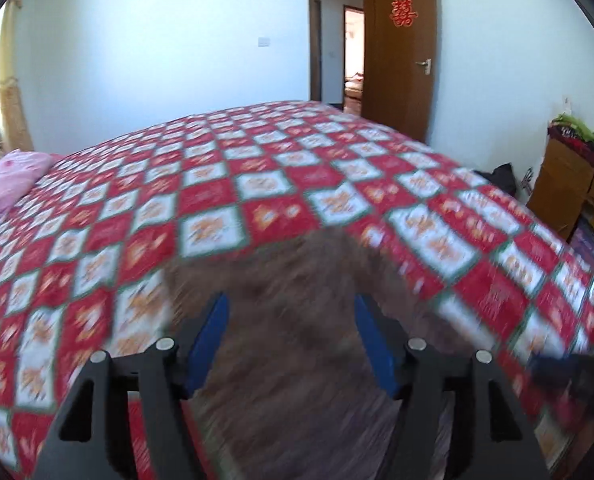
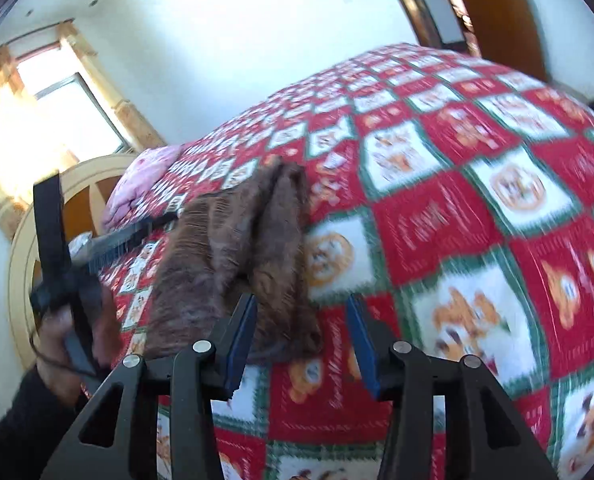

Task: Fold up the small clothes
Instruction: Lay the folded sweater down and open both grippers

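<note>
1. A brown garment [image 2: 237, 256] lies crumpled on the red, white and green checked bedspread [image 2: 477, 208], near the near edge of the bed and left of centre in the right wrist view.
2. The right gripper [image 2: 301, 312] hovers over the bedspread with its blue-padded fingers spread wide; the garment's near right corner sits just by the left pad, and nothing is pinched.
3. In the left wrist view the left gripper [image 1: 293, 308] has its fingers spread apart too, with the blurred brown cloth [image 1: 289, 320] filling the gap between them; whether the pads touch it cannot be told.
4. A pink pillow [image 1: 9, 184] rests at the far left of the bed.
5. A brown wooden door [image 1: 401, 56] stands open at the far right, bearing a red paper emblem [image 1: 403, 13].
</note>
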The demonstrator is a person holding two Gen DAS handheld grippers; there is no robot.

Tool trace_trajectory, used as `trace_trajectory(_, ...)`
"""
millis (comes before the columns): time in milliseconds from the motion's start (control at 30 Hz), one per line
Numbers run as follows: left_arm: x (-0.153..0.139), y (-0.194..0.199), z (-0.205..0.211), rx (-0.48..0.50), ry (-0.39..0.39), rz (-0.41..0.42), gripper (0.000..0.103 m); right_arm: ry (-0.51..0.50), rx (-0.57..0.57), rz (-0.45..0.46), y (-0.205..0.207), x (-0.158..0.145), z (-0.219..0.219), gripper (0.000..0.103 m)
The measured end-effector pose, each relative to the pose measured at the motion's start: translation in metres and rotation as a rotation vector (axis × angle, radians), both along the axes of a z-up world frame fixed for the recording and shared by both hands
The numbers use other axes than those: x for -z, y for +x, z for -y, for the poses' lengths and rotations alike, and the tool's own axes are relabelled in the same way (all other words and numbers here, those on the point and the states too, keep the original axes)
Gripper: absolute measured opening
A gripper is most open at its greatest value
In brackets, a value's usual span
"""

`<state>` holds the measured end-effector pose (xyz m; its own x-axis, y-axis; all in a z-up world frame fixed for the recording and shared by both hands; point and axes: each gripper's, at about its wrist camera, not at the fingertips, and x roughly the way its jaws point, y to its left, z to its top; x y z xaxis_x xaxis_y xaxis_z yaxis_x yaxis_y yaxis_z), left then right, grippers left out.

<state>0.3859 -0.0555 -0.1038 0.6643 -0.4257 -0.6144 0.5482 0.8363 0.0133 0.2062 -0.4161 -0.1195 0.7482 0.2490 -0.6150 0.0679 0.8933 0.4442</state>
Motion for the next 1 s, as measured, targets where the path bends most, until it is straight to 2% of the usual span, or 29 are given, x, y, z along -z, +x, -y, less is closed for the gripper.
trace_trajectory(100, 0.021, -0.009, -0.033, -0.054, -0.008, -0.026, 0.071, -0.06, -0.064, 0.003, 0.028, -0.015, -0.02, 0.048)
trace_trajectory(167, 0.037, -0.011, -0.046, -0.083, -0.02, -0.059, 0.073, -0.062, -0.1, -0.015, 0.05, -0.018, -0.025, 0.048)
trace_trajectory(267, 0.049, -0.011, -0.055, -0.099, -0.085, -0.12, 0.076, -0.05, -0.11, -0.067, 0.097, -0.014, -0.03, 0.048)
trace_trajectory(333, 0.05, -0.014, -0.055, -0.084, -0.091, -0.115, 0.077, -0.063, -0.113, -0.116, 0.128, -0.004, -0.035, 0.044)
trace_trajectory(400, 0.051, -0.017, -0.053, -0.075, -0.087, -0.099, 0.084, -0.058, -0.136, -0.157, 0.143, 0.007, -0.038, 0.005)
trace_trajectory(467, 0.054, -0.017, -0.054, -0.064, -0.09, -0.109, 0.085, -0.13, -0.104, -0.157, 0.147, 0.008, -0.042, 0.005)
trace_trajectory(533, 0.057, -0.017, -0.057, -0.059, -0.097, -0.124, 0.087, -0.127, -0.059, -0.112, 0.136, -0.001, -0.036, 0.004)
trace_trajectory(600, 0.06, -0.015, -0.061, -0.059, -0.112, -0.143, 0.093, -0.138, -0.013, -0.091, 0.123, -0.005, -0.026, 0.004)
trace_trajectory(733, 0.069, -0.009, -0.056, -0.039, -0.091, -0.201, 0.094, -0.17, -0.033, -0.179, 0.129, 0.02, -0.02, 0.005)
trace_trajectory(800, 0.07, -0.011, -0.052, -0.025, -0.078, -0.206, 0.094, -0.203, -0.024, -0.169, 0.131, 0.02, -0.02, 0.023)
trace_trajectory(833, 0.07, -0.012, -0.052, -0.025, -0.076, -0.2, 0.094, -0.22, -0.015, -0.155, 0.132, 0.016, -0.021, 0.026)
trace_trajectory(933, 0.069, -0.015, -0.053, -0.026, -0.076, -0.187, 0.096, -0.252, -0.001, -0.088, 0.133, -0.005, -0.027, 0.028)
trace_trajectory(1000, 0.07, -0.013, -0.054, -0.02, -0.086, -0.194, 0.096, -0.238, -0.054, -0.084, 0.135, -0.018, -0.037, 0.028)
